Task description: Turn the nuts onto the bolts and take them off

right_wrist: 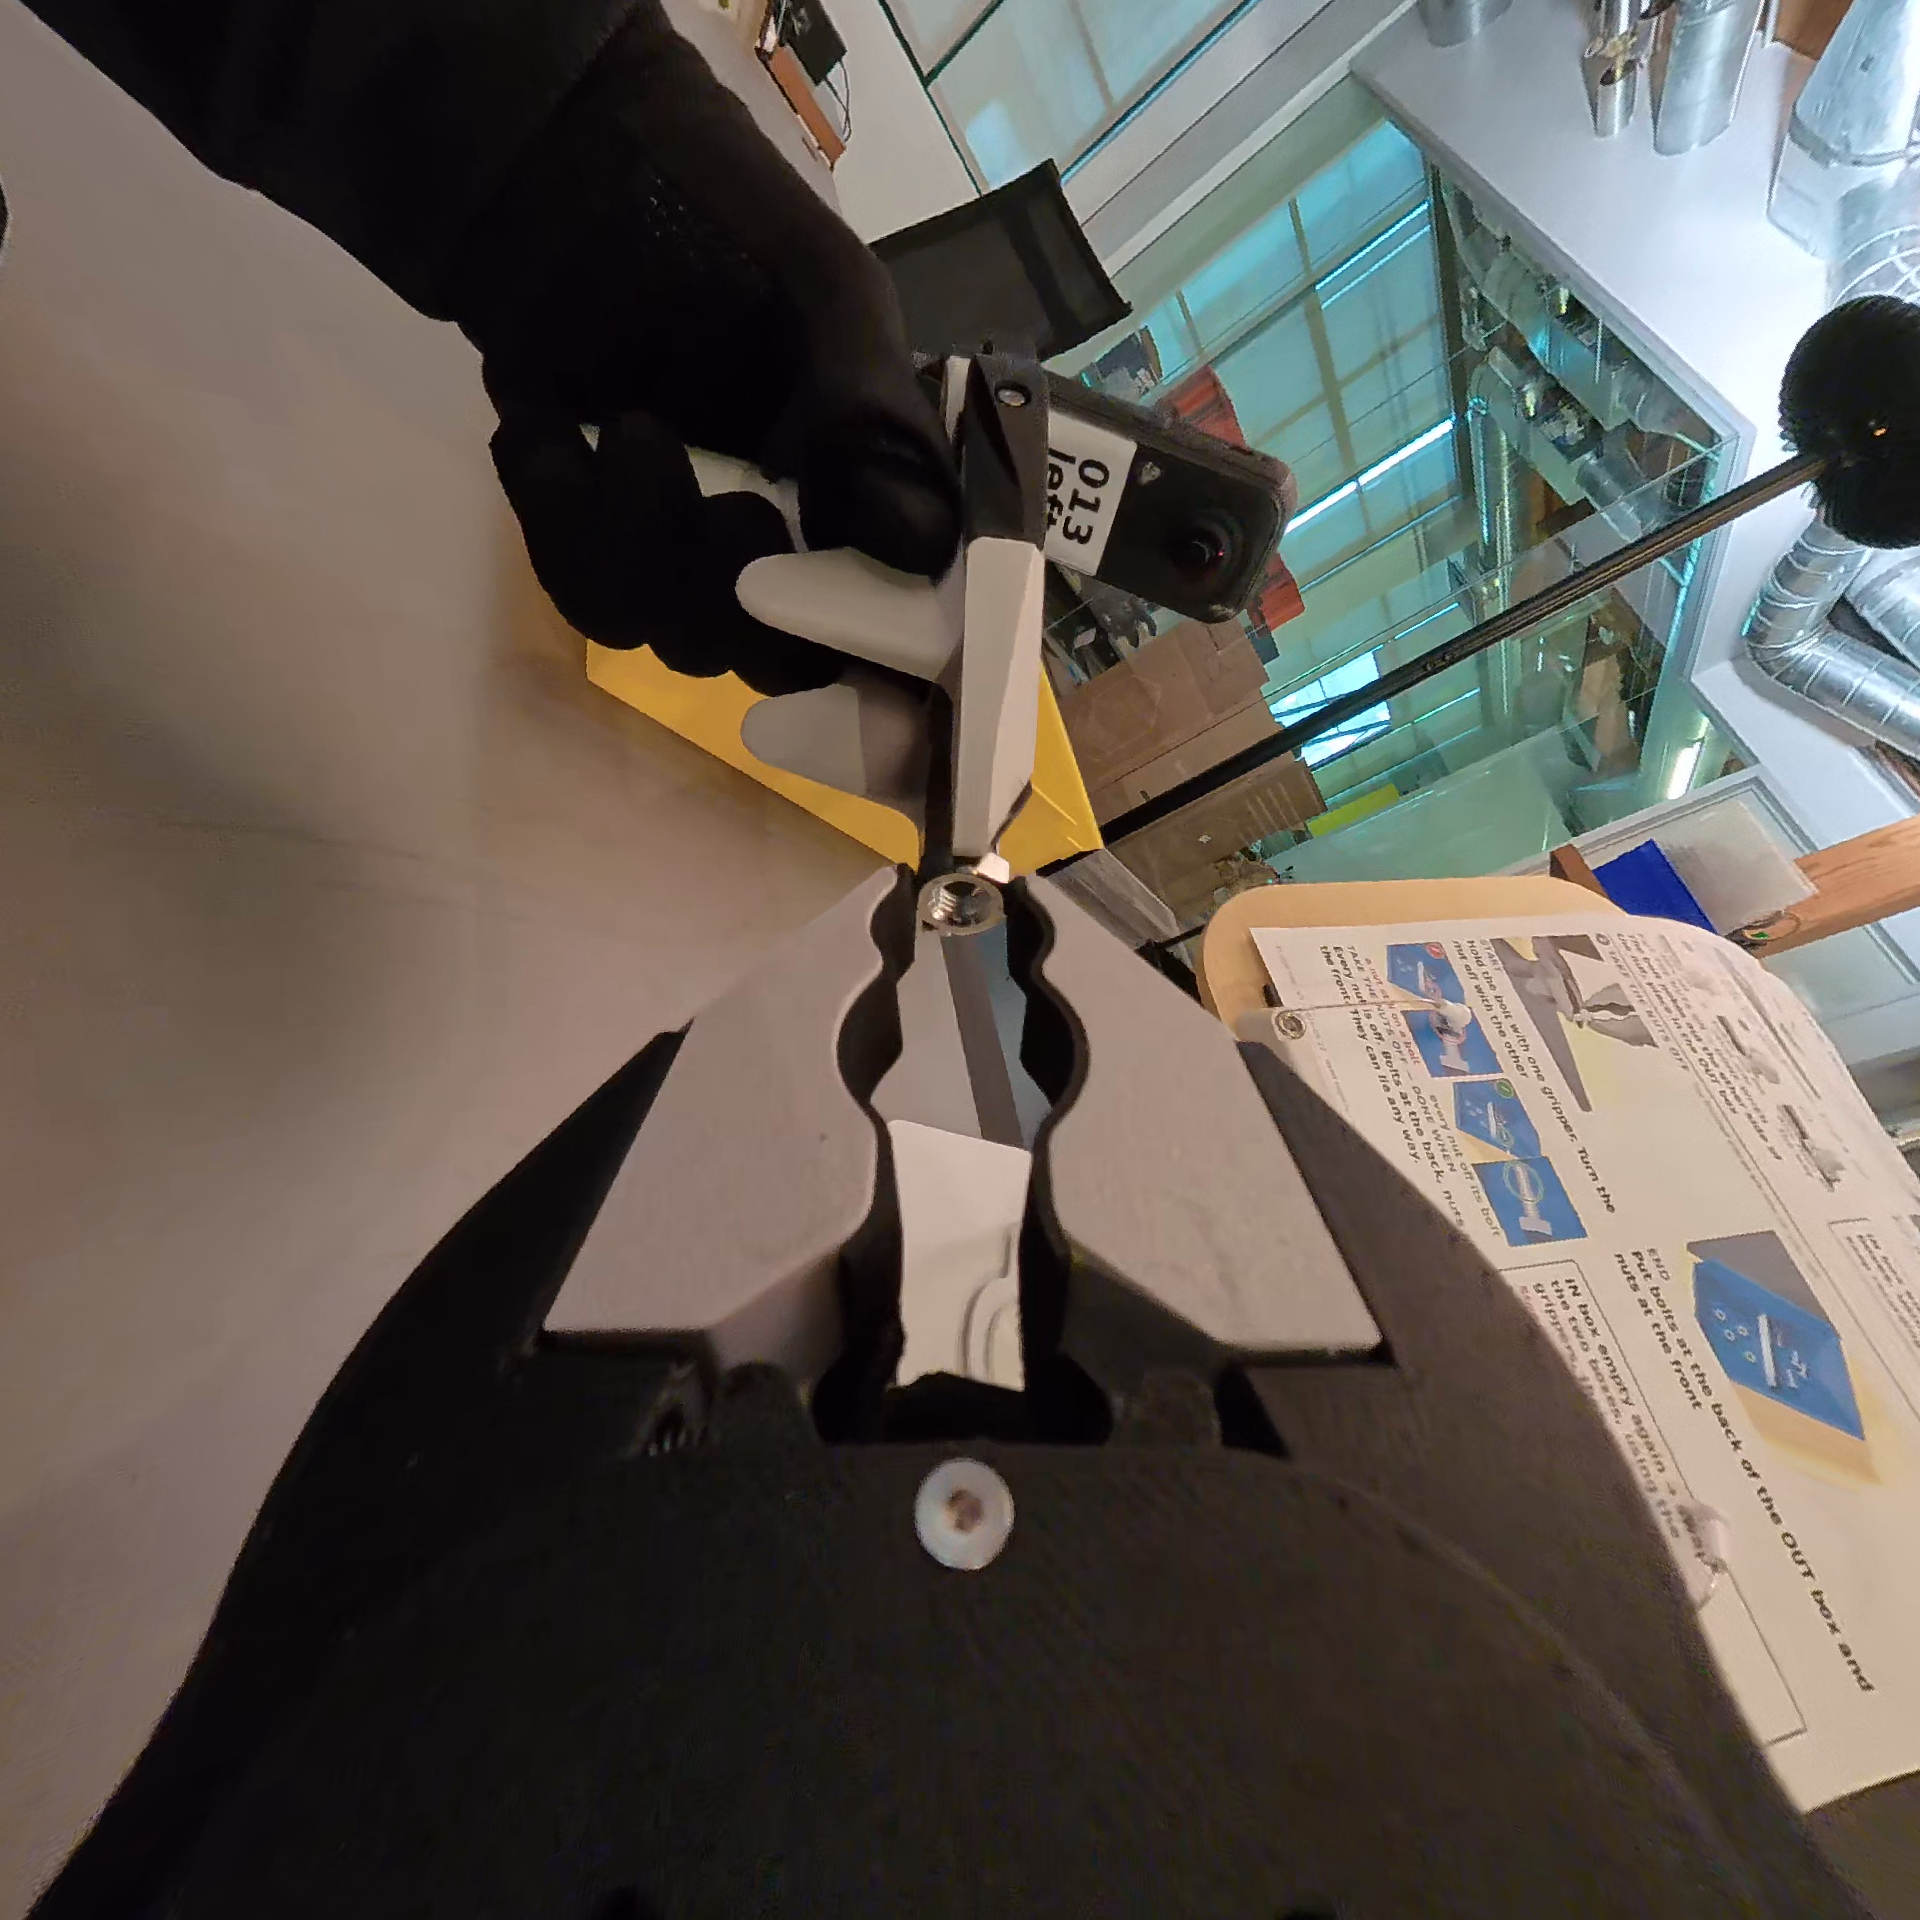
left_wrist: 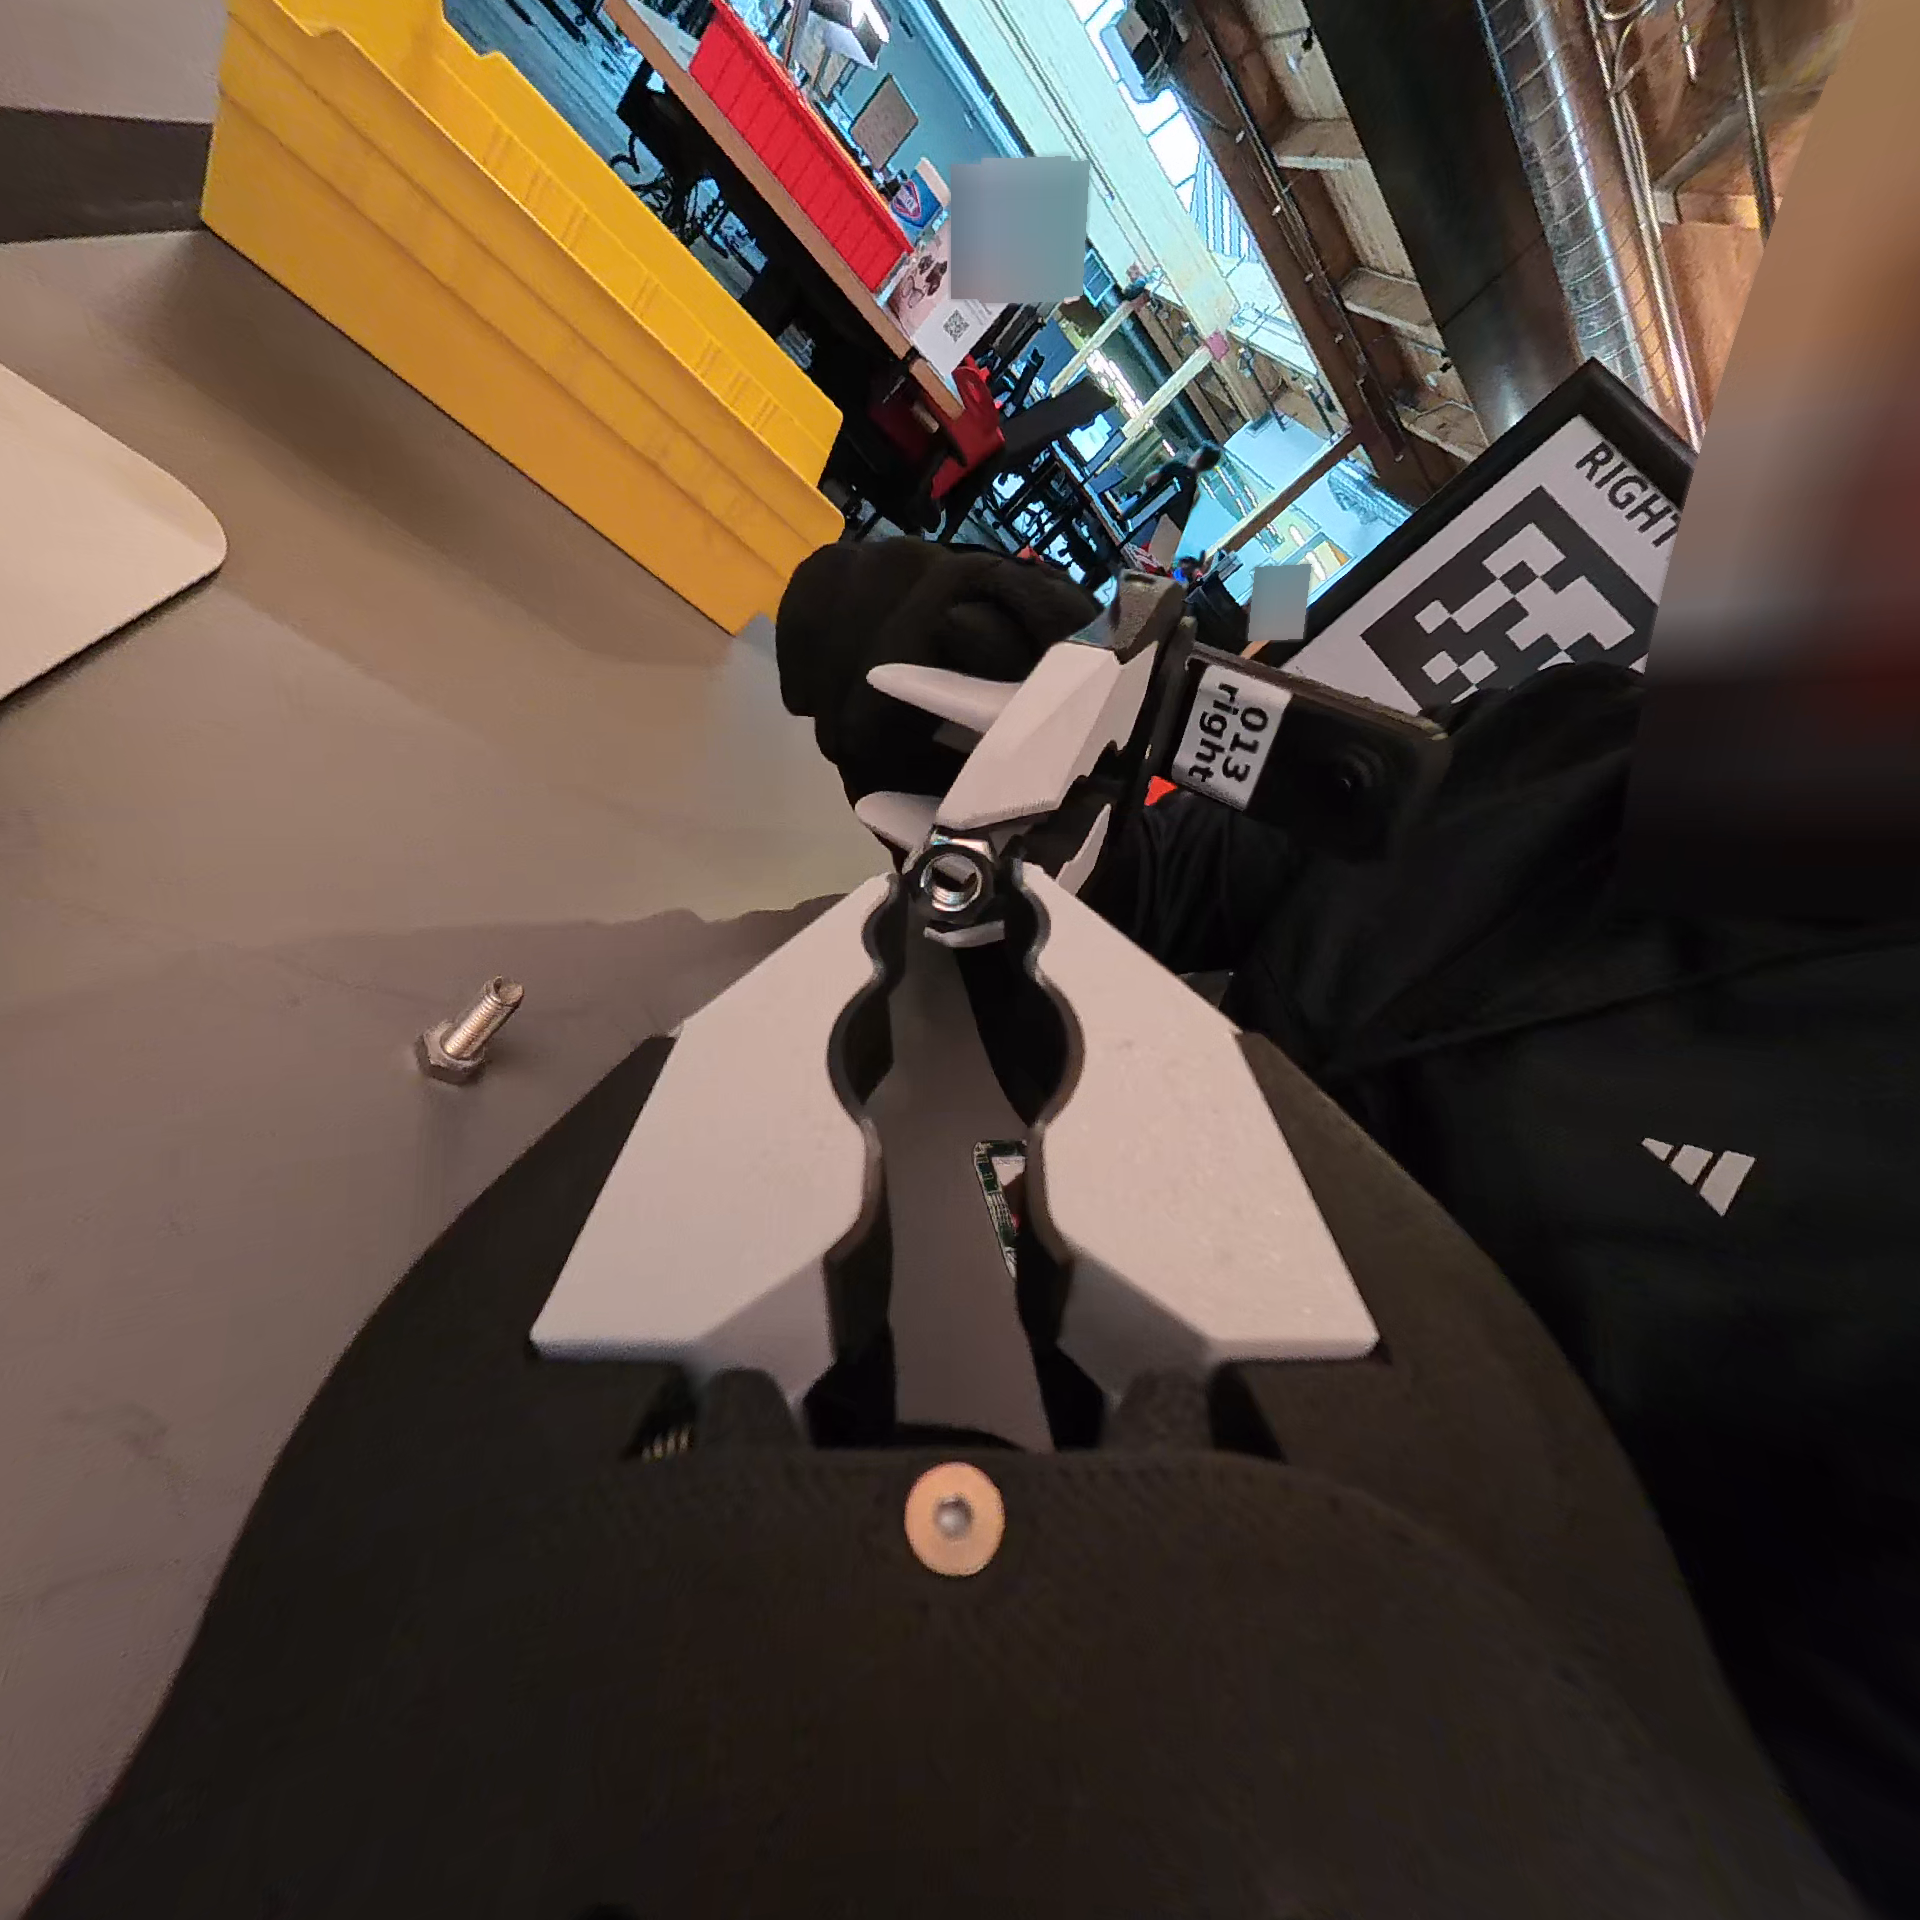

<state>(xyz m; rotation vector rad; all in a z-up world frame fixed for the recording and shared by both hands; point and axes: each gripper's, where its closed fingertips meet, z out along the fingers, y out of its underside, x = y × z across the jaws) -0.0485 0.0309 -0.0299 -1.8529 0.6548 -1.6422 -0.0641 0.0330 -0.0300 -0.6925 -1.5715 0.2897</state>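
on the grey table [left_wrist: 312, 727], left of the left gripper's [left_wrist: 954, 896] tips, a loose hex bolt [left_wrist: 464, 1031] lies on its side, threaded end tilted up and away. beyond it, at the table's far edge, stands a stack of yellow bins [left_wrist: 499, 312], and a pale mat corner [left_wrist: 94, 540] sits farthest left.

the left gripper's grey fingers [left_wrist: 748, 1122] are pressed nearly together at their tips, pinching a steel hex nut [left_wrist: 954, 888] with its threaded hole facing the camera. the right gripper's tip meets the same nut from above and right, held by a black-gloved hand [left_wrist: 914, 665] (its camera body carries a white label).

in the right wrist view the right gripper [right_wrist: 958, 902] also closes its tips on a hex nut [right_wrist: 960, 902], hole toward the lens. the left gripper [right_wrist: 977, 831] comes down from above with its tips touching a nut's upper edge; whether the two tongs share one nut or hold two stacked nuts cannot be told. a gloved hand [right_wrist: 727, 499] grips it. right of the nut lies a printed instruction sheet [right_wrist: 1558, 1299].
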